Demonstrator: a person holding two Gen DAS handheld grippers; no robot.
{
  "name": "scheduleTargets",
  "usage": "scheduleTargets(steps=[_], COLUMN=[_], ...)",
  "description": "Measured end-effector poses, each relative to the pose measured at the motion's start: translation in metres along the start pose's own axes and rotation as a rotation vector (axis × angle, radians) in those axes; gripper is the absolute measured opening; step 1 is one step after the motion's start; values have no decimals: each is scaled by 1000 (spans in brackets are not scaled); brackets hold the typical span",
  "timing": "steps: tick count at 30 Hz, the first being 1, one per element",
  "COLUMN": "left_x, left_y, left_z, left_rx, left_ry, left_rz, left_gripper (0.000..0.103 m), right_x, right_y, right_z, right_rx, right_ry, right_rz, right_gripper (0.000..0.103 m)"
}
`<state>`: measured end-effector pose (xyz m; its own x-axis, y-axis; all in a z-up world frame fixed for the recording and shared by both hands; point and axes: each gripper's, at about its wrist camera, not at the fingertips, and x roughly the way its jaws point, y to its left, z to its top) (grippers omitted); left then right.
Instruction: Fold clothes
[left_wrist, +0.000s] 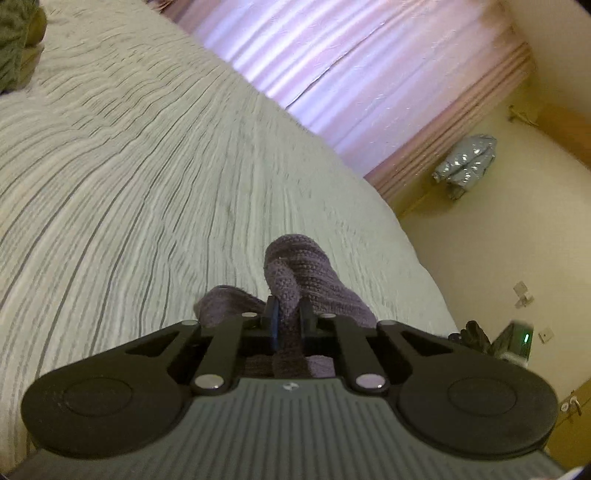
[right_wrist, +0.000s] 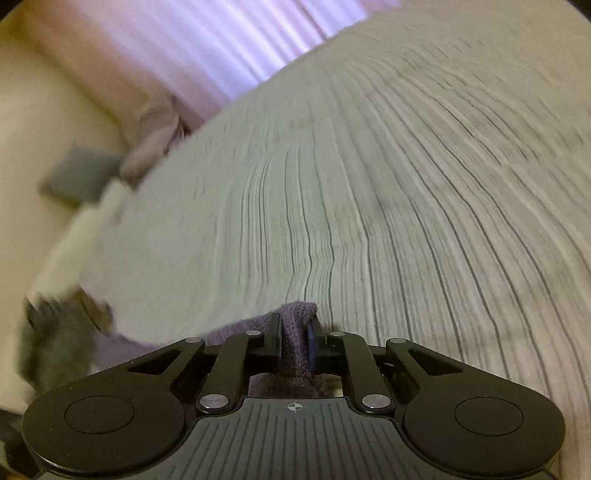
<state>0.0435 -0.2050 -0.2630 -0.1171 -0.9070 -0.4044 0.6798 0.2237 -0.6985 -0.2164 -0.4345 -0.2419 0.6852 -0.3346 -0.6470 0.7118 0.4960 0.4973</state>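
A purple knitted garment (left_wrist: 306, 280) bunches up between the black fingers of my left gripper (left_wrist: 289, 317), which is shut on a fold of it above the striped bedspread (left_wrist: 147, 177). In the right wrist view the same purple knit (right_wrist: 295, 321) is pinched in my right gripper (right_wrist: 295, 334), also shut on it. Most of the garment hangs below both grippers, out of sight. An olive green garment (left_wrist: 16, 40) lies on the bed at the far upper left of the left wrist view.
Pink curtains (left_wrist: 332, 66) hang behind the bed. A silvery jacket (left_wrist: 467, 160) hangs on the cream wall to the right. A grey box (right_wrist: 79, 175) and pale bedding (right_wrist: 155, 136) sit off the bed's left edge. The right wrist view is motion-blurred.
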Motion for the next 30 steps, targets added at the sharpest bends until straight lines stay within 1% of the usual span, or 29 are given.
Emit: scheduleTargets(steps=[1,2,3,4,5,6,9,12,15,17,18,20,21,24,27,30], left_x=[-1,-2,-3,-4,-4,-4,-3,-1,0,1,2,2,3,3,8,10], left_y=[1,2,3,3,1,0,4,11,19,22,23,24,25,23,17,16], left_z=[1,2,3,5,5,4,4,5,5,5,5,4,4,3,0,-4], left_rx=[-14,-28,-38,-37,-35,-36,-84,-147,-180,-187,-189,-191,-192,-170,-121,-114], left_ry=[3,5,7,6,3,0,-7,-10,-10,-11,-12,-14,-16,-39,-45,-41], left_rz=[-9,-17,-24,-24,-21,-16,-8,-11,-18,-22,-23,-24,-26,-15,32,68], left_gripper=[8,8,8,8,8,8,8,8,8,8,8,8,8,8,7,7], right_x=[-3,-9,-15,-20,-25,-21,-1,27,55,69,71,73,74,77,80,88], right_y=[7,15,24,34,43,51,70,84,91,89,89,91,91,94,96,103], right_z=[4,9,14,18,23,26,34,31,29,32,32,31,30,28,26,15], right_rx=[-34,-66,-106,-154,-206,-230,-278,-282,-264,-245,-241,-239,-237,-233,-228,-241], right_ry=[-1,-14,-48,-80,-111,-88,34,168,286,346,349,339,334,318,303,279], right_rz=[-16,-19,-26,-5,25,73,236,364,437,496,497,481,473,448,424,295], right_gripper=[13,28,48,60,67,67,67,67,67,67,61,35,30,23,20,20])
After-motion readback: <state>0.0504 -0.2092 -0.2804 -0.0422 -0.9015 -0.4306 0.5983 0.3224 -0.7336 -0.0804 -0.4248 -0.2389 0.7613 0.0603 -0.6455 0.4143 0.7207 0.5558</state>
